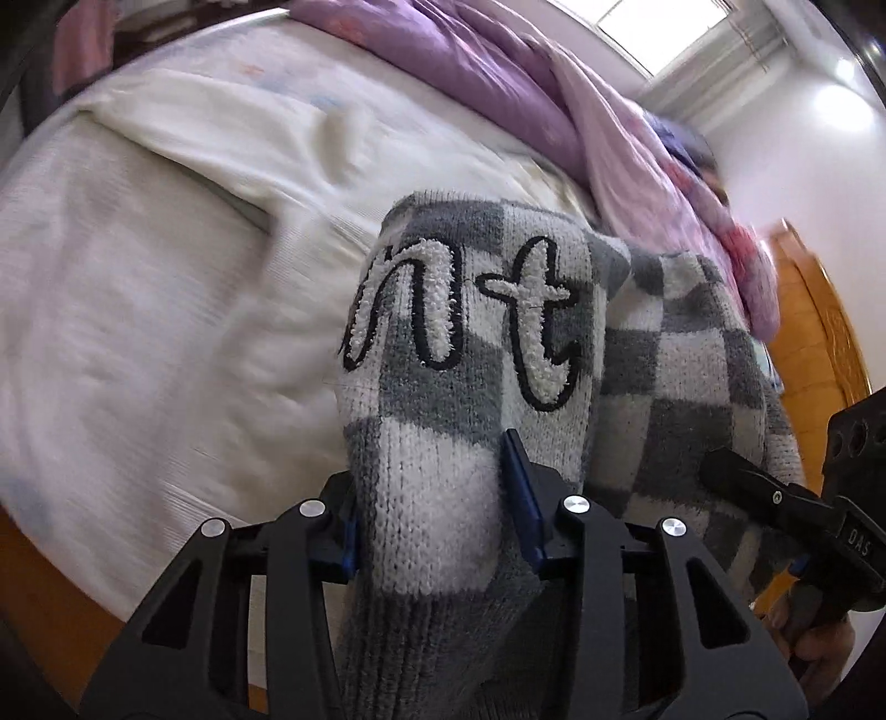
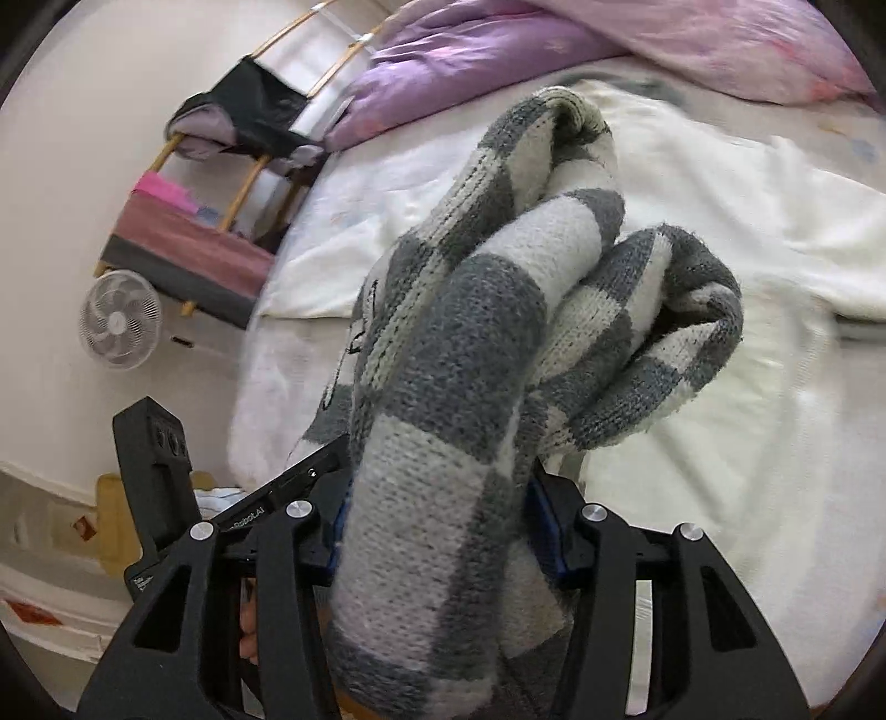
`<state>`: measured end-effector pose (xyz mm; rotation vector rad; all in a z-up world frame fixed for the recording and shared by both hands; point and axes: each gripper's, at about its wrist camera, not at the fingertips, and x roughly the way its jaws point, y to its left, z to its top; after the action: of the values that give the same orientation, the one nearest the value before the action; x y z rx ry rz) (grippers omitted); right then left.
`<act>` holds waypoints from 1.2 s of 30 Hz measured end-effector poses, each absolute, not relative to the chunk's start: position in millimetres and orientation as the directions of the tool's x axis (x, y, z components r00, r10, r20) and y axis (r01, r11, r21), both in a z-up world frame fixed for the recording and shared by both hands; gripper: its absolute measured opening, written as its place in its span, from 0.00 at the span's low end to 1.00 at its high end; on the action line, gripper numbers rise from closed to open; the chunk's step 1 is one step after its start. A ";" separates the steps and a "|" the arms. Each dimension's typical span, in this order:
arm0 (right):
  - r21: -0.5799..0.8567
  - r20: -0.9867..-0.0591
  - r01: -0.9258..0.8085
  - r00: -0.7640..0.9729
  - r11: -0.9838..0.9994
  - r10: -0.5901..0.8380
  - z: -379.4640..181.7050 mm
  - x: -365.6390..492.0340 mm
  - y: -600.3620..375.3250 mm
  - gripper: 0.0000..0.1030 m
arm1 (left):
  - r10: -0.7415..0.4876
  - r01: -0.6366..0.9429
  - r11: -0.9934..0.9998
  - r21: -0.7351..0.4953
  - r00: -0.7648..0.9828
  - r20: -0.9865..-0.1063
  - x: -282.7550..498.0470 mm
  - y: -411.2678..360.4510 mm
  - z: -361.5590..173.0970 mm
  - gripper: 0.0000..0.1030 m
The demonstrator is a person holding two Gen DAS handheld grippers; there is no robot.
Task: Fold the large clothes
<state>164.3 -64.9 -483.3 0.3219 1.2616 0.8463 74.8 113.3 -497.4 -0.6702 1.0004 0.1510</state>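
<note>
Two tools are seen, each clamped on the same grey-and-white checked sweater, above a bed that fills most of both views. The bed is covered by a white quilted sheet, and a cream knitted garment is spread flat on it. A purple and pink duvet is heaped along the far side of the bed. A wooden door is seen at the right of the left wrist view, beneath a bright window. Beside the bed, in the right wrist view, a bamboo rack draped with dark and pink cloth is seen, with a small white fan below it.

The sweater is held up off the bed, bunched into thick folds, with raised white letters outlined in black on the fold facing the left camera. The left tool is closed on a white and grey band of the knit, its blue pads pressed into the fabric on both sides. The right tool is likewise closed on a thick roll of the sweater, which is draped forward past its fingers. The two tools are held near each other, the right one being visible at the right edge of the left view.
</note>
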 end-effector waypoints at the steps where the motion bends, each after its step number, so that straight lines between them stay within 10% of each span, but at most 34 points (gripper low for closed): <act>1: 0.655 -0.688 -0.389 0.048 0.648 0.724 -483.3 168.9 -46.2 0.46 | -0.148 -0.423 0.798 -0.428 0.552 -0.821 67.3 138.1 -492.1 0.40; 14: 0.817 -0.536 -0.308 -0.095 0.487 0.839 -525.6 147.4 204.8 0.46 | 0.160 -0.536 0.830 -0.155 0.494 -0.855 28.5 390.5 -482.4 0.40; 17: 0.759 -0.640 -0.256 -0.121 0.599 0.759 -571.2 135.4 228.1 0.48 | 0.211 -0.579 0.812 -0.070 0.404 -0.890 27.4 424.8 -512.7 0.43; 24: 0.595 -0.794 -0.315 -0.088 0.739 0.602 -610.8 132.7 210.4 0.59 | 0.336 -0.651 0.756 0.066 0.299 -0.893 14.4 425.5 -538.4 0.81; 36: 0.616 -0.780 -0.375 -0.167 0.693 0.603 -620.4 146.6 170.2 0.77 | 0.453 -0.658 0.729 0.188 0.258 -0.853 17.0 367.9 -507.9 0.89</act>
<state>146.6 170.2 -620.4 0.1969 1.5089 0.8722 17.0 367.9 -507.9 -0.2228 1.0694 0.7619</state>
